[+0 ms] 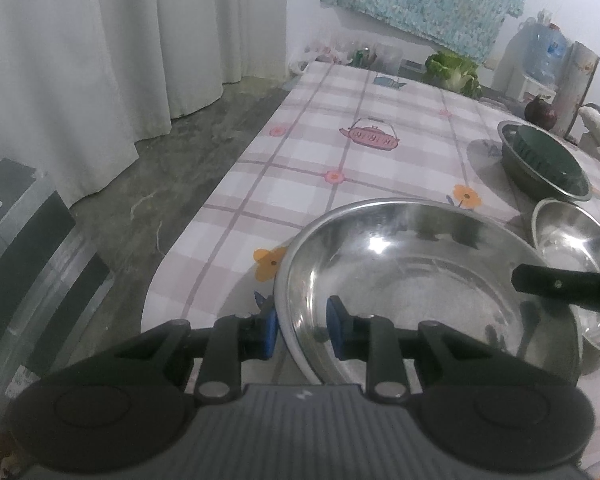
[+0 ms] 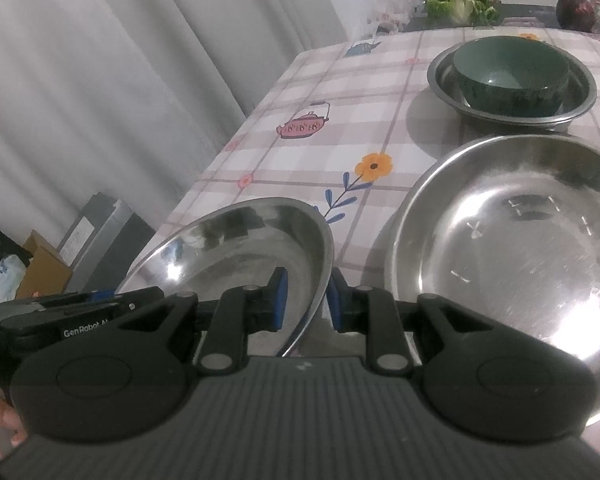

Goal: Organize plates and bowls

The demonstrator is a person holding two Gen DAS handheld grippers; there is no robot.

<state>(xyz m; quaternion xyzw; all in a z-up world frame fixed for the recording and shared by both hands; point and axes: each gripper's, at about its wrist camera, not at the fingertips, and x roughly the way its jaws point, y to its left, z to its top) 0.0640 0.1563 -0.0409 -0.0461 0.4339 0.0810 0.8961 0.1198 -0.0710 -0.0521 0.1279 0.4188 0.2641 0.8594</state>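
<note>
Both tongs clamp steel bowl rim — bowl tilted, mouth up

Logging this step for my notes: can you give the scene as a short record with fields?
surface: table with plaid floral cloth
left tool: shut on near-left rim of large steel basin
right tool: shut on the same basin's right rim
second steel basin: on table, right of held one
green bowl: nested in steel bowl
</note>
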